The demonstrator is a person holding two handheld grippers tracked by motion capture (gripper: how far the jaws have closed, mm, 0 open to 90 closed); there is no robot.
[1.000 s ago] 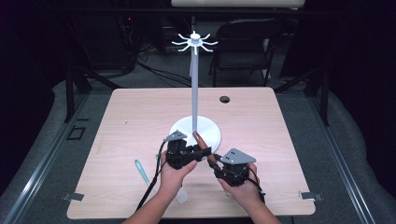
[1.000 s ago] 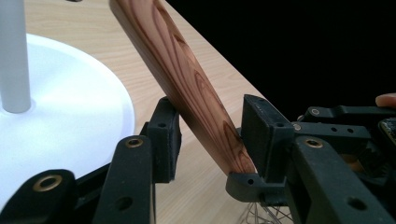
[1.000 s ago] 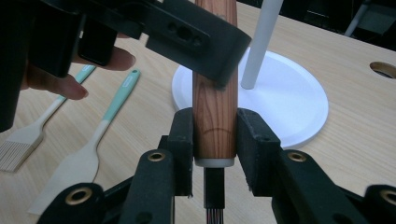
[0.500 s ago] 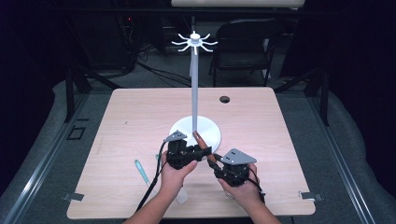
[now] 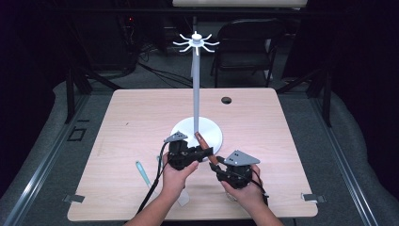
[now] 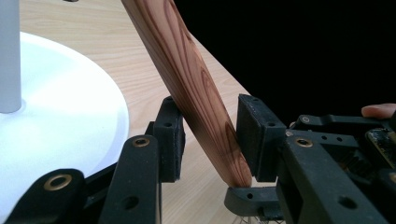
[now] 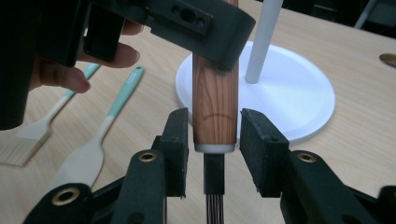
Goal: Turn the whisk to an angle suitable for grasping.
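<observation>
A utensil with a brown wooden handle (image 5: 201,140), a white collar and black strands at its lower end is held tilted above the table, in front of the white stand's base (image 5: 211,128). My left gripper (image 5: 205,153) is shut on the handle (image 6: 196,88). In the right gripper view its jaw (image 7: 187,18) crosses the upper handle. My right gripper (image 5: 218,165) is open around the handle's lower end (image 7: 215,112), with a thin gap on each side of the wood. The right gripper's body (image 6: 336,140) shows close by in the left gripper view.
The stand has a tall pole (image 5: 195,84) topped by a ring of hooks (image 5: 195,42). A teal-handled brush (image 7: 28,140) and a teal-handled spatula (image 7: 93,154) lie on the table to the left of my hands. A small round hole (image 5: 226,100) sits near the table's far edge.
</observation>
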